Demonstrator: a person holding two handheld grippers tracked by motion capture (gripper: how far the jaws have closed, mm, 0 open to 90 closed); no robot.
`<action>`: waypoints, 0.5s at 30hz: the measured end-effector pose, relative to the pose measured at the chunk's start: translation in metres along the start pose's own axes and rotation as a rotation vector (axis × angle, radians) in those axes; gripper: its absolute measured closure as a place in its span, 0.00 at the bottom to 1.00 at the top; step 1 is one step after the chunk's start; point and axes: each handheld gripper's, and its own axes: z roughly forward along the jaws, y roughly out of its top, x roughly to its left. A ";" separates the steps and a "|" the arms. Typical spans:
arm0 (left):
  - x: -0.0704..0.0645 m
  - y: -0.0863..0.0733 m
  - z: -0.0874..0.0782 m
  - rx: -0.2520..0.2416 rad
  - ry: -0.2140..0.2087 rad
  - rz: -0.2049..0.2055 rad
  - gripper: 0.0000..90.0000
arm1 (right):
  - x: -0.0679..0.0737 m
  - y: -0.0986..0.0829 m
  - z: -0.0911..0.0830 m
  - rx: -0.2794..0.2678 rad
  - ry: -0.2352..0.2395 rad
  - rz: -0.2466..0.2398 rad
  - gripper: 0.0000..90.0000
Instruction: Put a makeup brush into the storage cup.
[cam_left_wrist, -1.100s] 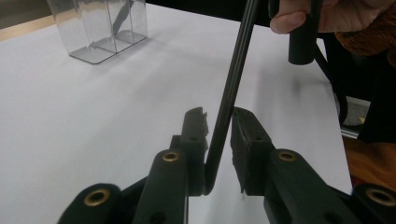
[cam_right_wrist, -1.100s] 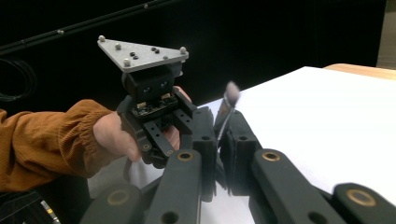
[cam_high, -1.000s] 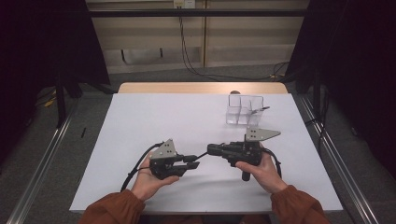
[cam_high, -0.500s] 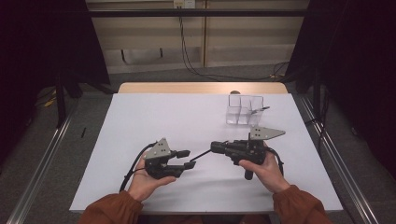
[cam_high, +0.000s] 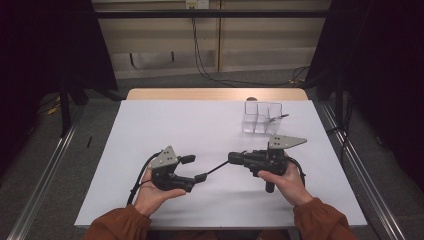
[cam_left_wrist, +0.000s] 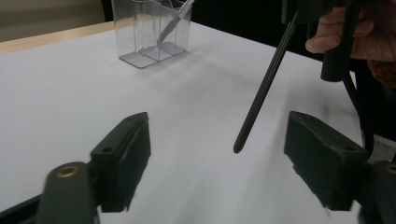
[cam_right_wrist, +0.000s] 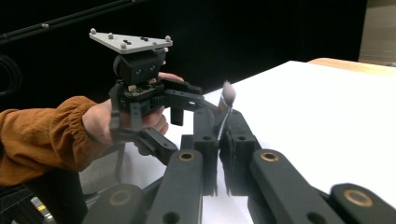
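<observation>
The thin black brush (cam_high: 216, 169) sits low in the centre of the high view, above the white table (cam_high: 150, 125), pinched at its bristle end by the right gripper (cam_high: 234, 158). Its handle tip points between the wide-spread jaws of the left gripper (cam_high: 194, 168). If the left jaws close off-centre, the brush could twist out and drop. The bristles are blurred in the right gripper view, and the contents of the clear organizer (cam_high: 262, 116) at upper right are hard to read

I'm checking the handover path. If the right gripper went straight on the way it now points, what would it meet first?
Probably the left gripper. The right gripper points across the table at it, shut on a slim black brush whose tip already lies between the left one's open fingers. Depth is unclear.
</observation>
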 end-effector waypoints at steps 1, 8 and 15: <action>0.001 0.000 -0.001 0.000 0.006 0.009 0.20 | 0.000 0.000 -0.001 -0.001 -0.003 0.003 0.96; 0.003 0.001 -0.005 -0.005 0.023 -0.005 0.09 | -0.003 0.001 -0.007 -0.002 -0.015 0.008 0.96; 0.006 0.004 -0.013 -0.014 0.055 -0.007 0.06 | -0.006 0.003 -0.015 0.008 -0.035 0.012 0.96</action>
